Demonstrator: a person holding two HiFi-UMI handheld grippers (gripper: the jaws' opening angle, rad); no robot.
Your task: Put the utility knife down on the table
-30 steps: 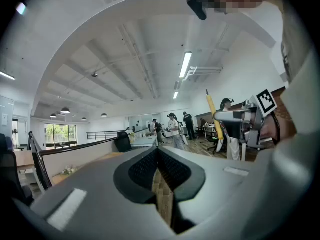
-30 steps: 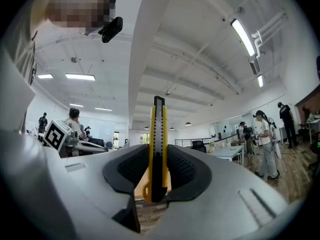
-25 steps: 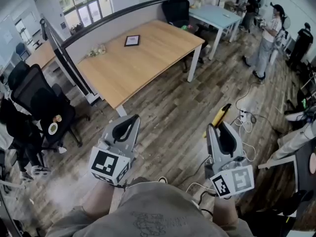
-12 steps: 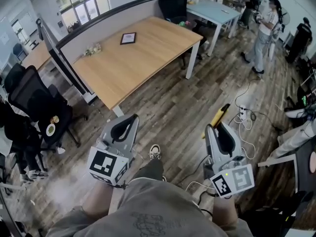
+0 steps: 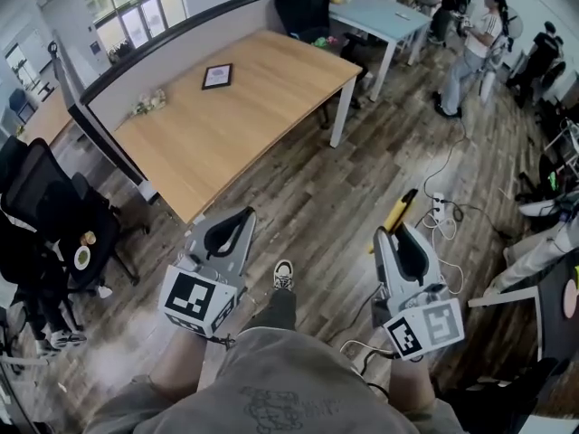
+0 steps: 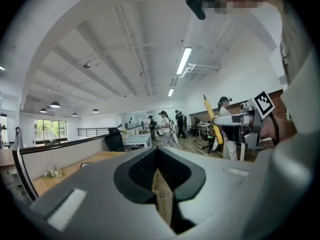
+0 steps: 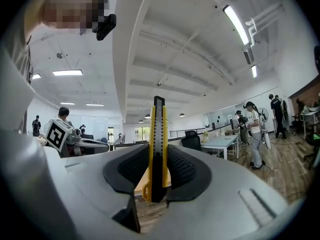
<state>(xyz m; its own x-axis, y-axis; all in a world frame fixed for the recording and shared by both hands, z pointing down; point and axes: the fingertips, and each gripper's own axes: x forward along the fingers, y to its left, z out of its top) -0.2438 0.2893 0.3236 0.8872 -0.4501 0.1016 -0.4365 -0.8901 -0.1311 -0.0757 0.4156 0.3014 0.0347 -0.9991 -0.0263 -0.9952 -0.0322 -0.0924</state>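
Note:
A yellow and black utility knife (image 7: pixel 157 144) stands upright between the pads of my right gripper (image 7: pixel 156 176), which is shut on it; in the head view the utility knife (image 5: pixel 399 210) sticks out past the right gripper (image 5: pixel 391 233) over the wooden floor. My left gripper (image 5: pixel 237 220) is shut with nothing in it, its pads meeting in the left gripper view (image 6: pixel 161 184). The long wooden table (image 5: pixel 244 107) lies ahead and to the left, well beyond both grippers.
A framed picture (image 5: pixel 217 76) and a small plant (image 5: pixel 149 104) lie on the table. Black office chairs (image 5: pixel 54 215) stand at left, a power strip with cables (image 5: pixel 441 208) lies on the floor at right, and people (image 5: pixel 470 43) stand by a far blue table (image 5: pixel 380 16).
The view has shifted as the person steps forward; a foot now shows on the floor between the grippers. Both grippers keep their pose, the knife still held.

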